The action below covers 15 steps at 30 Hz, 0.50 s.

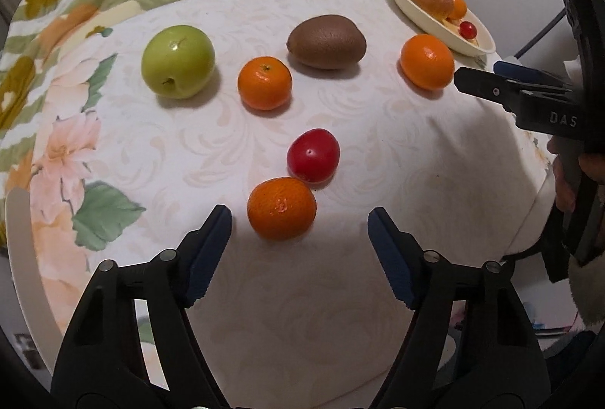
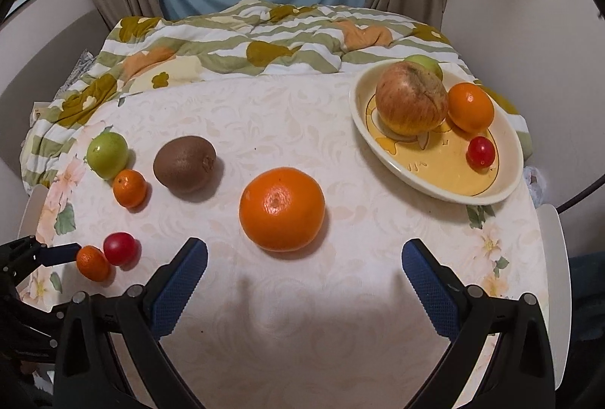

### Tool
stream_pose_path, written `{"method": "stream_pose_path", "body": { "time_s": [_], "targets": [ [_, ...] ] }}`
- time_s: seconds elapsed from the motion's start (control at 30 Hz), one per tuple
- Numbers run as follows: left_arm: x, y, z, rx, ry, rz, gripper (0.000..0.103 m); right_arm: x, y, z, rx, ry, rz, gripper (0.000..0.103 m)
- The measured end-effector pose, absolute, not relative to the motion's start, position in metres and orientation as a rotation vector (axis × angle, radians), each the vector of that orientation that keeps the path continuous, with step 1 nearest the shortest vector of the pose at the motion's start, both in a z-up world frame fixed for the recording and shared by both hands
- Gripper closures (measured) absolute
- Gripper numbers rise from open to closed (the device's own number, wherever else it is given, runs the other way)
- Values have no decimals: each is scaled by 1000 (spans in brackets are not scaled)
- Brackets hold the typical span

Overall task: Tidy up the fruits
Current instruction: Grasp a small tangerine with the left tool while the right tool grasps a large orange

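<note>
— Why is half the fruit on the bench [image 2: 287, 114] and half in that dish?

— It looks like a sort under way. The cream plate [image 2: 506, 182] at the far right corner already holds a big reddish apple [image 2: 410, 103], a green fruit half hidden behind it, an orange and a small red tomato [image 2: 480, 152]. Everything else lies loose on the cloth, well apart from the plate.

— What's loose, then?

— A green apple [image 1: 177, 61], a brown kiwi [image 1: 327, 42], then three tangerines and a red tomato [image 1: 313, 155]. One tangerine [image 2: 281, 208] lies right ahead of the right gripper [image 2: 304, 274]; I'd guess that one goes next, being nearest the plate.

— Is it holding anything?

— No. Its blue fingers [image 2: 177, 290] are spread wide, wider than the fruit, touching nothing.

— And the left?

— The left gripper [image 1: 298, 239] is spread too, empty. The nearest tangerine [image 1: 281, 208] sits just ahead between its tips, touching the red tomato beside it. Lifting it might nudge the tomato into a roll.
</note>
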<state>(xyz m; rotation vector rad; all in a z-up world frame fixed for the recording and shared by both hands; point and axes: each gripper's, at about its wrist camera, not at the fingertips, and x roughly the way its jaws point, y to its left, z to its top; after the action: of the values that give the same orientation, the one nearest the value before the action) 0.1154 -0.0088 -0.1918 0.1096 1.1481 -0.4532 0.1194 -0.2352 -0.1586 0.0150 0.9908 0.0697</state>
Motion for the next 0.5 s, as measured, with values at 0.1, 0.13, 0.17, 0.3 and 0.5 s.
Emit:
{"method": "stream_pose_path", "body": {
  "time_s": [0.1,0.13,0.17,0.3,0.5],
  "targets": [
    [117,-10,-195,98,1152,-445,34,121,-235,-163,4,993,76,1],
    [118,-11,-197,95,1154,-440,38,123,-235,-164,-1,993,79,1],
    [119,-11,-197,96,1151,-433,39,124,-235,-165,-4,994,81,1],
    [122,-12,-197,100,1141,-411,50,130,-235,-167,-15,994,91,1],
    [126,-4,-196,72,1147,-380,60,137,-231,-169,-39,992,118,3]
  ]
}}
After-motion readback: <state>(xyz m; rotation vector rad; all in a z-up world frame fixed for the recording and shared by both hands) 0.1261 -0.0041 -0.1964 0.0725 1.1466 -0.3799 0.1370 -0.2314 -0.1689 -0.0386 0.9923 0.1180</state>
